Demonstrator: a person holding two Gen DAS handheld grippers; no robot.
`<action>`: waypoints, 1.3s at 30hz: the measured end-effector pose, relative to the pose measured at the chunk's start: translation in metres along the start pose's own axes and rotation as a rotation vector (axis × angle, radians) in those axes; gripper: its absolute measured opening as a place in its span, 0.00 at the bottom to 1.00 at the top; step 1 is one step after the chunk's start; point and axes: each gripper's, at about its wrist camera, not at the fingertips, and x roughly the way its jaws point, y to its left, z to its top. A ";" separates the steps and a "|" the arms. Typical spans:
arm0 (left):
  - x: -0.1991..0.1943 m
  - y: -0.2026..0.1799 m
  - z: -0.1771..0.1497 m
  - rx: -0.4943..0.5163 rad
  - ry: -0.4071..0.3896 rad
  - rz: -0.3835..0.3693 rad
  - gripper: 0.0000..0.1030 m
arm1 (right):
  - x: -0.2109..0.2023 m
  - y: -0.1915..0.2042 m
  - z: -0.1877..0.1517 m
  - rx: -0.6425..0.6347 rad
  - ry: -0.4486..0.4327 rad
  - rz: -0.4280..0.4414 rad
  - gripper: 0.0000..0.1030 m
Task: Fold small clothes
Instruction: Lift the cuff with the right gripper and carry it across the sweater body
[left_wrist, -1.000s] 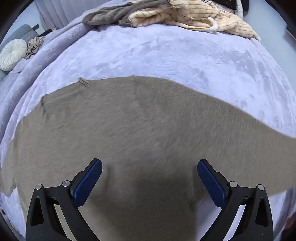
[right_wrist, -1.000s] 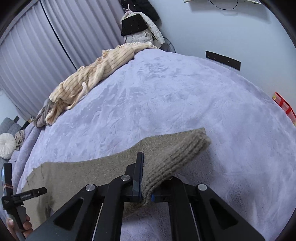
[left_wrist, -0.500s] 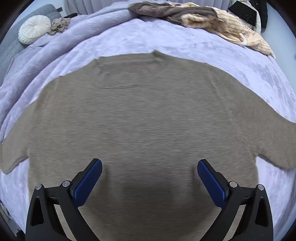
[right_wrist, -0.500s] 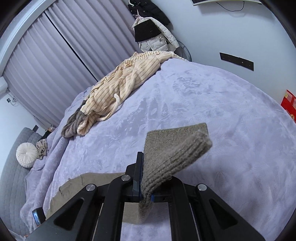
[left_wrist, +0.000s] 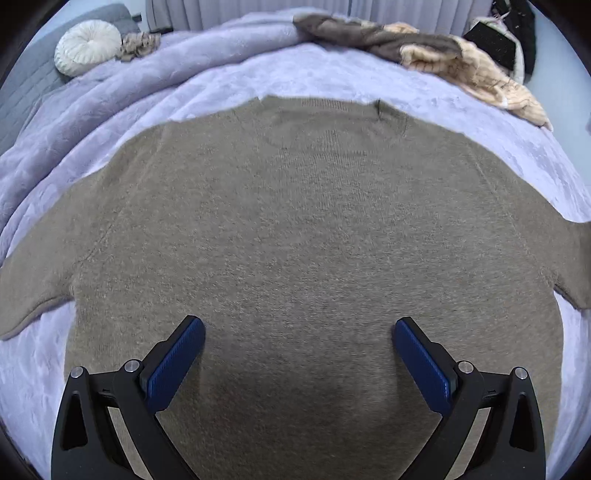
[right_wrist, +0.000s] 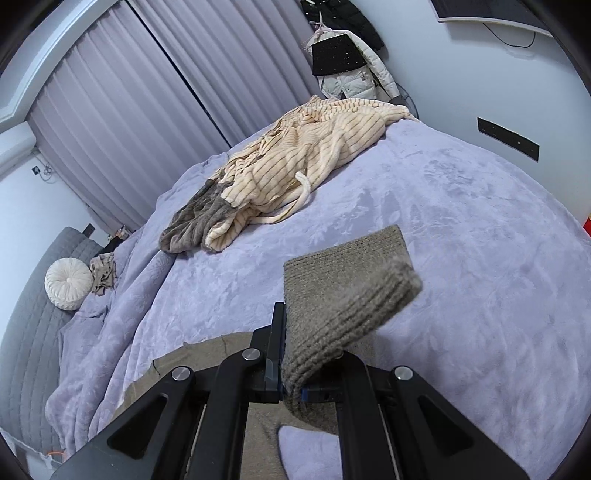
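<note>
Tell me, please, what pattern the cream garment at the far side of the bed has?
Thin dark stripes on the cream garment; right wrist view shows it best.

Bedroom: bed, curtains, hung coats.

The blanket lies bare right of the sweater; a heap of clothes (cream and grey) blocks the far edge, a cushion the left corner.
</note>
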 end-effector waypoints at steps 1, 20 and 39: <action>-0.003 0.005 -0.004 0.001 -0.034 0.002 1.00 | 0.001 0.009 -0.002 -0.011 0.001 0.003 0.06; -0.015 0.093 -0.016 -0.043 -0.144 0.036 1.00 | 0.029 0.140 -0.041 -0.182 0.044 -0.003 0.06; -0.011 0.163 -0.032 -0.123 -0.151 0.052 1.00 | 0.049 0.241 -0.080 -0.302 0.064 0.023 0.06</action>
